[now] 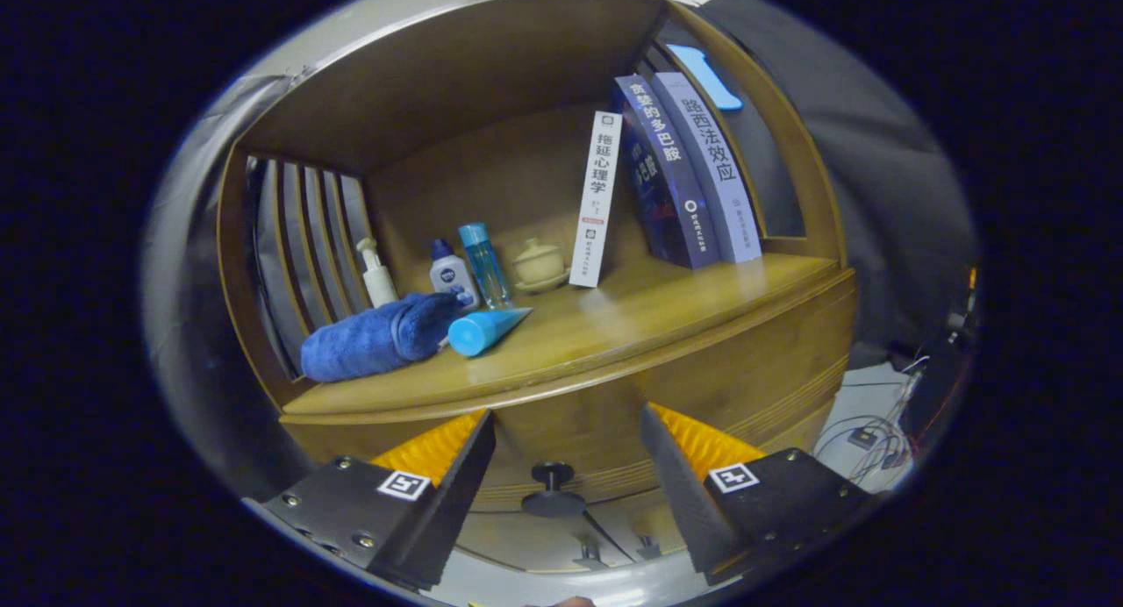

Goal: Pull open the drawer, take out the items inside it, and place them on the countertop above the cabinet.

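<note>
Gripper view looks at a wooden cabinet (702, 370) with a smooth, glossy countertop (614, 317) under a curved wooden hood. On that countertop lie a rolled blue towel (377, 337) and a blue tapered tube (484, 330); bottles, a small lidded ceramic cup (539, 263) and three upright books (667, 173) stand behind. Below the countertop, the drawer's round dark knob (553, 489) sits between the gripper (568, 445) fingers, which are spread apart, touching nothing. Cables lie on the floor beside the cabinet.
</note>
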Tool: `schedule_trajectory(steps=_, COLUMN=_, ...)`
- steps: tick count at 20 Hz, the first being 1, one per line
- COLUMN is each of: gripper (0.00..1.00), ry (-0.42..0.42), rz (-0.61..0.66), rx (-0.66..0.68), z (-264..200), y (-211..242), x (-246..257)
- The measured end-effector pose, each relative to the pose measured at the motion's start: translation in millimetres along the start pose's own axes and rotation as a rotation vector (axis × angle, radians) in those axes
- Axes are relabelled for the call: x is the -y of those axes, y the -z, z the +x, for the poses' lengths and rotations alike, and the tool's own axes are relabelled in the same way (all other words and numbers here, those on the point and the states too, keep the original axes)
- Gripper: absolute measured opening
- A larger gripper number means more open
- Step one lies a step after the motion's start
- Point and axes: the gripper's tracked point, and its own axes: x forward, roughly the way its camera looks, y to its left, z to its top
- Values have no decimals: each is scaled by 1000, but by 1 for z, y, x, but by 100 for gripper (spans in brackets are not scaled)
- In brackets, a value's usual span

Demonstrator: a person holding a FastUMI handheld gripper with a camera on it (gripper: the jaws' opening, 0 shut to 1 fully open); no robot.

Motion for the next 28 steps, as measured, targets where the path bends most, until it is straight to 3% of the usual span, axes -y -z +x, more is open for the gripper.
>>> schedule_trajectory(steps=5, gripper=99, ry=30, rz=-112, rx=89, z=-41, y=-75, x=-19)
schedule_trajectory(steps=9, gripper=99, ry=70, rz=-175, rx=212, z=-94, y=-157, x=-40)
schedule_trajectory(steps=13, gripper=99, ry=97, rz=-220, rx=279, z=-148, y=-209, x=-57)
schedule_trajectory(steps=21, gripper=99, ry=171, rz=-234, rx=363, z=-228, y=-248, x=-65)
schedule_trajectory(steps=28, gripper=99, ry=212, rz=-218, rx=425, z=-257, y=-257, x=-50)
